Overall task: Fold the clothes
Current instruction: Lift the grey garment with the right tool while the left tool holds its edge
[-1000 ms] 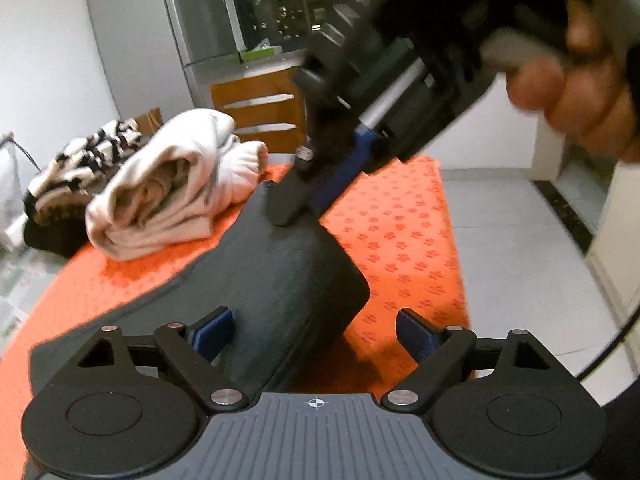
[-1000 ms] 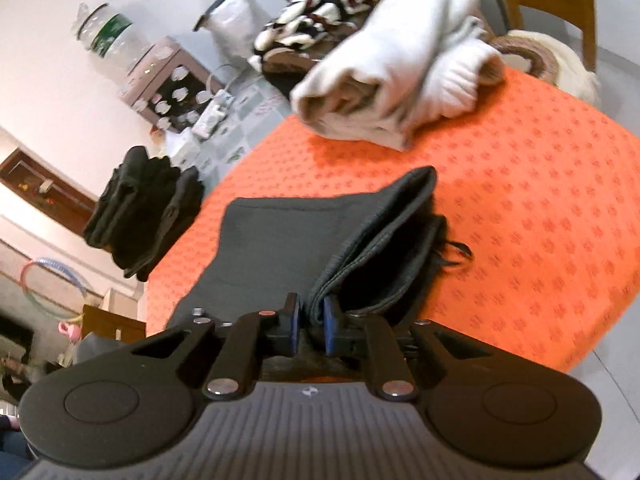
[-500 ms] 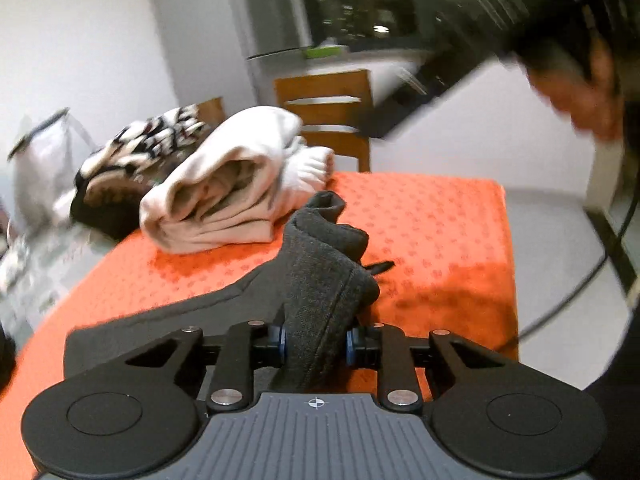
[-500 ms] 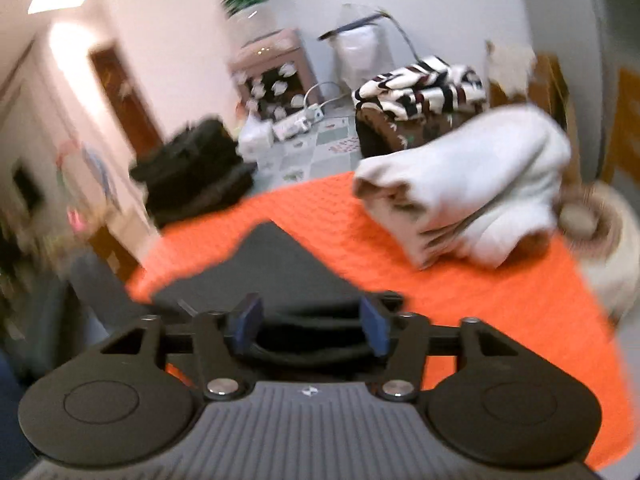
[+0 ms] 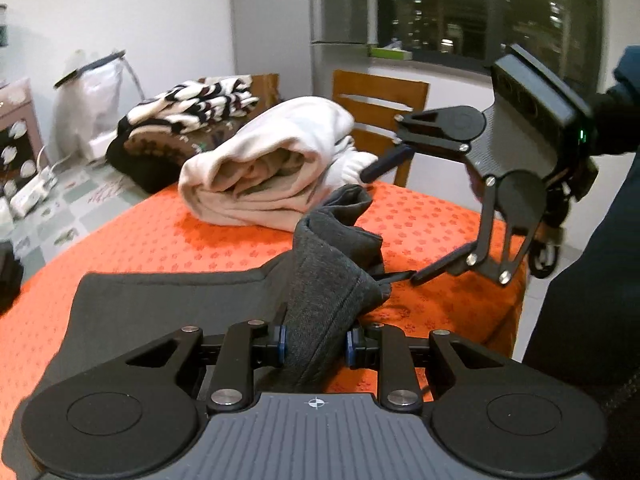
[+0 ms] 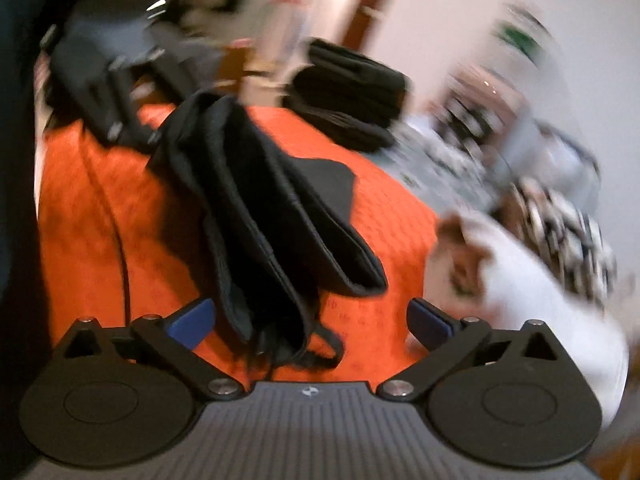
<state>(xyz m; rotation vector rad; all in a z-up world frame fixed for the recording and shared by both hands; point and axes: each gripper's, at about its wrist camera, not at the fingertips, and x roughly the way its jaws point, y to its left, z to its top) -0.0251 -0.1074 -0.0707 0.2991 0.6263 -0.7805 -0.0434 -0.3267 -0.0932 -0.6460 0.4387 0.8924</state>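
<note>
Our left gripper (image 5: pixel 316 346) pinches a bunched fold of the dark grey garment (image 5: pixel 168 304) lying on the near orange tablecloth (image 5: pixel 192 236); our right gripper (image 6: pixel 310 320) hovers wide apart, holding nothing.

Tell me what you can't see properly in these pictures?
- Right wrist view: the shelf and bottle by the wall are smeared by motion blur.
- Right wrist view: the white bundle is blurred and runs off the edge.
- Left wrist view: the dark grey garment near end is hidden under the left tool.
- Left wrist view: the person's hand behind the right tool is hidden.
</note>
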